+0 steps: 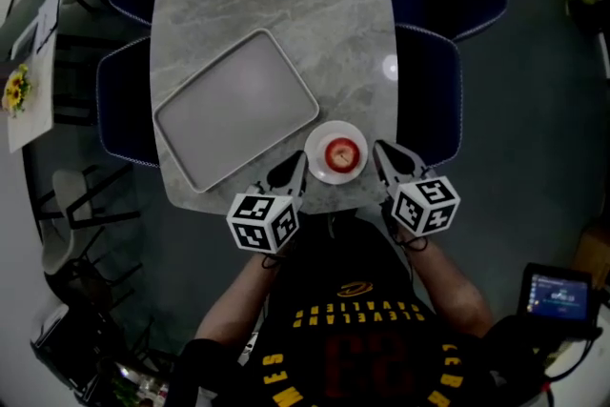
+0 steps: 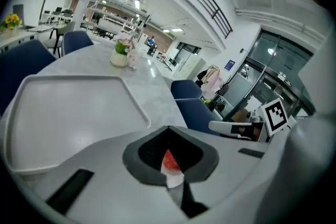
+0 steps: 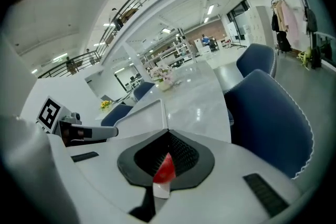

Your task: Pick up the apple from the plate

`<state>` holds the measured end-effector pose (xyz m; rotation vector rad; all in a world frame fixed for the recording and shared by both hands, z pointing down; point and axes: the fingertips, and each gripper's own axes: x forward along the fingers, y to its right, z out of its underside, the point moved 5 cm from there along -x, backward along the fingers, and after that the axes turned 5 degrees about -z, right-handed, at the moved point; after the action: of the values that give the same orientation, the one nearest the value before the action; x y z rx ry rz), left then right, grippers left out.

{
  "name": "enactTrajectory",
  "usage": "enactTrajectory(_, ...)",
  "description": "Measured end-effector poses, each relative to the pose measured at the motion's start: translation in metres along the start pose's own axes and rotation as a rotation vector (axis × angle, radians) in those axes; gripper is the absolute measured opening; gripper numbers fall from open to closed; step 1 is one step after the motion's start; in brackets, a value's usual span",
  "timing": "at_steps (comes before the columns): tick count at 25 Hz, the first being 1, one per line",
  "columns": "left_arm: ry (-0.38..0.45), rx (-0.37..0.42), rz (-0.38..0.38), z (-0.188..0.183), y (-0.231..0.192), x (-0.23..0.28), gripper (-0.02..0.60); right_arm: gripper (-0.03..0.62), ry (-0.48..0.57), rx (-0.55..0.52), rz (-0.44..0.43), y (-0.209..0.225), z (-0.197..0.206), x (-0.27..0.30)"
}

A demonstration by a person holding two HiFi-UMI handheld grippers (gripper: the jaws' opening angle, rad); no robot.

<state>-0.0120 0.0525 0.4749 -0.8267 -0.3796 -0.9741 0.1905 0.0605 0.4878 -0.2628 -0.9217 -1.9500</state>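
Both sets of jaws are pressed together, nothing held. The left gripper [image 1: 297, 163] and right gripper [image 1: 380, 151] flank the apple [image 1: 342, 152] on its plate [image 1: 318, 164] at the desk's [image 1: 286, 14] near edge. Go in unopened and they'd likely knock it off.

The table [image 1: 286, 24] looks like grey stone with pale streaks. It is smooth and shiny, and it catches a bright spot of light. The tray [image 1: 233, 105] is grey, smooth and dull, like plastic. The plate [image 1: 319, 159] is white and smooth with a soft shine. The apple [image 1: 341, 152] has red skin that looks a bit shiny. The chairs [image 3: 268, 113] are covered in dark blue cloth with a stitched edge. The left gripper [image 1: 289, 172] and the right gripper [image 1: 389, 157] have white, smooth, hard shells like plastic. Their pads [image 3: 185, 152] are black and dull, and one shows tiny ridges. The shirt [image 1: 353, 338] is black cloth with yellow letters.
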Motion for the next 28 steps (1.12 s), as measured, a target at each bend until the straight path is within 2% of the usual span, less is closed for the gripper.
enactTrajectory(6, 0.156, 0.152, 0.014, -0.04, 0.045, -0.041, 0.0, 0.006, 0.124, -0.091, -0.066, -0.046, -0.041, -0.032)
enactTrajectory(13, 0.289, 0.256, 0.013, -0.068, 0.085, -0.074, 0.0, 0.006, 0.252, -0.214, -0.133, -0.085, -0.081, -0.064)
enactTrajectory(21, 0.462, 0.353, 0.005, -0.1, 0.125, -0.119, 0.0, 0.006, 0.383, -0.406, -0.194, -0.123, -0.116, -0.103)
enactTrajectory(28, 0.639, 0.474, 0.019, -0.12, 0.174, -0.171, 0.0, 0.006, 0.51, -0.51, -0.245, -0.149, -0.148, -0.148)
